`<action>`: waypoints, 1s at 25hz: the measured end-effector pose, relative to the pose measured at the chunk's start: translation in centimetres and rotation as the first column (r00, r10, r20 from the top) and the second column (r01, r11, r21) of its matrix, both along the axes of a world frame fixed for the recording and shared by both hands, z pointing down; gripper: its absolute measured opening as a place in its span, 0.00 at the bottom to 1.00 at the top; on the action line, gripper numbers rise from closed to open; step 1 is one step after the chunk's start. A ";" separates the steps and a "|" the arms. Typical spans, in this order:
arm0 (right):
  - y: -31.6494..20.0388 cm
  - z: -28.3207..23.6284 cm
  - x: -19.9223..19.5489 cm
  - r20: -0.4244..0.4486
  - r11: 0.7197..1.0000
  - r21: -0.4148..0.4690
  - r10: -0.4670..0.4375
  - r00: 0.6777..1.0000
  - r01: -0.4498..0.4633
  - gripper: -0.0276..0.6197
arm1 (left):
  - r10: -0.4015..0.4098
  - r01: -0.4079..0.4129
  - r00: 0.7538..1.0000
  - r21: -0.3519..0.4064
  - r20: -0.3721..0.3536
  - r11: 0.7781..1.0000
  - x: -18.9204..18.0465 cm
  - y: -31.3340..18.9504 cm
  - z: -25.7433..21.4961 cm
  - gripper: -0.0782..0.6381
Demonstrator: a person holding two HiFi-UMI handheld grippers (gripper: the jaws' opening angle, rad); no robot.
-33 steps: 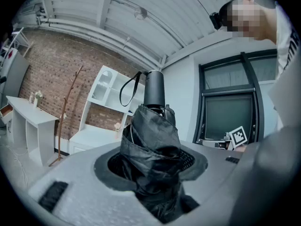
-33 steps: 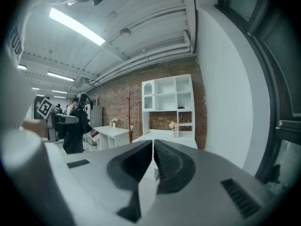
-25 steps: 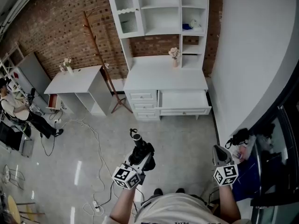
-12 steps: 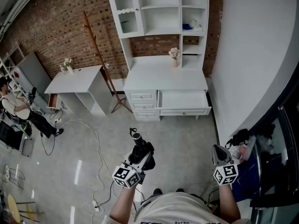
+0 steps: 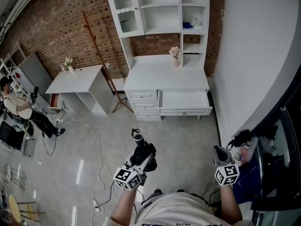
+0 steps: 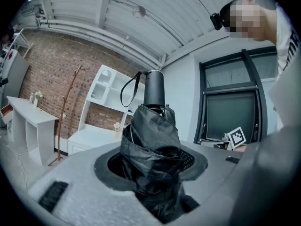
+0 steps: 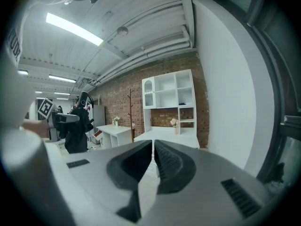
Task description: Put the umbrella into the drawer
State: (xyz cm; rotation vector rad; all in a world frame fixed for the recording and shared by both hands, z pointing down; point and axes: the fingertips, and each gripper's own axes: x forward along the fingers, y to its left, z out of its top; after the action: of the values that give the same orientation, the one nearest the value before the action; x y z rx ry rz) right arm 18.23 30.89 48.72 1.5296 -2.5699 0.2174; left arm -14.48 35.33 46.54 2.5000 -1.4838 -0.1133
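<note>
A folded black umbrella (image 5: 141,151) with a wrist loop stands upright in my left gripper (image 5: 140,160), whose jaws are shut on its cloth body (image 6: 153,149); the handle (image 6: 154,88) points up and away. My right gripper (image 5: 220,155) hangs at the lower right with nothing in it, its two dark pads (image 7: 169,166) nearly touching at the tips. Ahead, across bare floor, the white desk (image 5: 167,81) has its wide right drawer (image 5: 184,100) pulled open. The same desk and shelves (image 7: 170,98) show far off in the right gripper view.
A wooden coat stand (image 5: 99,55) leans left of the desk. A smaller white table (image 5: 75,81) stands further left. Cables (image 5: 96,145) snake across the floor at the left. A person (image 5: 19,109) sits at the far left. A white wall (image 5: 254,55) runs along the right, with dark bags (image 5: 242,138) at its foot.
</note>
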 end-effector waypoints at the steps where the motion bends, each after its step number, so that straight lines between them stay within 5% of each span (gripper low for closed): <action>1: -0.1 0.2 0.3 0.002 1.000 -0.004 -0.002 1.000 0.002 0.10 | -0.002 0.002 1.000 0.000 0.002 1.000 0.4 -0.1 0.1 0.42; 25: -2.9 1.6 5.2 0.031 0.998 -0.025 -0.055 0.998 0.056 0.10 | -0.037 0.037 0.999 -0.007 -0.011 0.999 6.5 -1.3 0.1 0.42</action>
State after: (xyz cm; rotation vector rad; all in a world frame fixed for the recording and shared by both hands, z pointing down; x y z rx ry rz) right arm 23.39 28.01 50.35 1.4550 -2.6182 0.2687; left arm -7.98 34.02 46.65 2.4629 -1.5243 -0.1286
